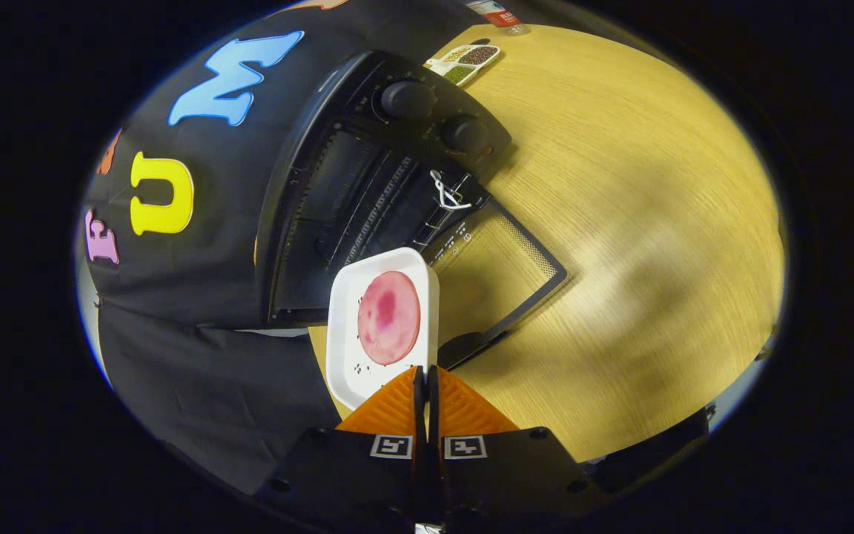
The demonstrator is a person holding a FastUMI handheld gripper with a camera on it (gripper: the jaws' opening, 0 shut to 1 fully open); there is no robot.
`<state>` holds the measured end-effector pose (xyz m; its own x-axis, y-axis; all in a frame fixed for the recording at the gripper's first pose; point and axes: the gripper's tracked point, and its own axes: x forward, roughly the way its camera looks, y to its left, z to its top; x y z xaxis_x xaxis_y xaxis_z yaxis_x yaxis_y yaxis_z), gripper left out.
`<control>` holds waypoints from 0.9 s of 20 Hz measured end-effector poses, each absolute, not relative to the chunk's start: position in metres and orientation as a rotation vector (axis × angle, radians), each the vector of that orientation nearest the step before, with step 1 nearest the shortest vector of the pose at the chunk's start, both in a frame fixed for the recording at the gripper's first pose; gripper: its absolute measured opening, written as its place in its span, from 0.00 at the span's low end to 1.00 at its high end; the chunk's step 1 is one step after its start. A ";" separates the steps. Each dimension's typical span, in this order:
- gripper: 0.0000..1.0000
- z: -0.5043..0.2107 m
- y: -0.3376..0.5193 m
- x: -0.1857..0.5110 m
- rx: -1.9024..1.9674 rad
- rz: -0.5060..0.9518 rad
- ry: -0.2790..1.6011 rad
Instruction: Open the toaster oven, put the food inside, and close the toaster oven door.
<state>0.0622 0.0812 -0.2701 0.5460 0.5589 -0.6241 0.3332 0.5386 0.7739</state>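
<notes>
A black toaster oven (368, 170) stands on the wooden table (620, 222) beyond my fingers, its glass door (501, 267) folded down flat and the dark cavity with its wire rack showing. My gripper (424, 378) is shut on the near rim of a white rectangular tray (345, 348). The tray carries a round pink slice of food (388, 317) and hangs tilted just in front of the oven's opening, over the door's edge. Two round knobs (406, 99) sit on the oven's control panel.
A small divided white dish (465, 62) with green and brown grains sits behind the oven. A bottle with a red label (500, 16) stands at the table's far edge. Bare wood stretches to the right of the door.
</notes>
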 end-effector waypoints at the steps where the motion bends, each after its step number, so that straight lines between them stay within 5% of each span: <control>1: 0.01 -0.272 0.085 0.069 1.035 0.168 1.017; 18: 0.02 -0.278 0.088 0.181 1.257 -0.024 0.708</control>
<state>0.1810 0.0881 -0.2776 0.7897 0.3565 -0.4993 0.3893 0.3379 0.8569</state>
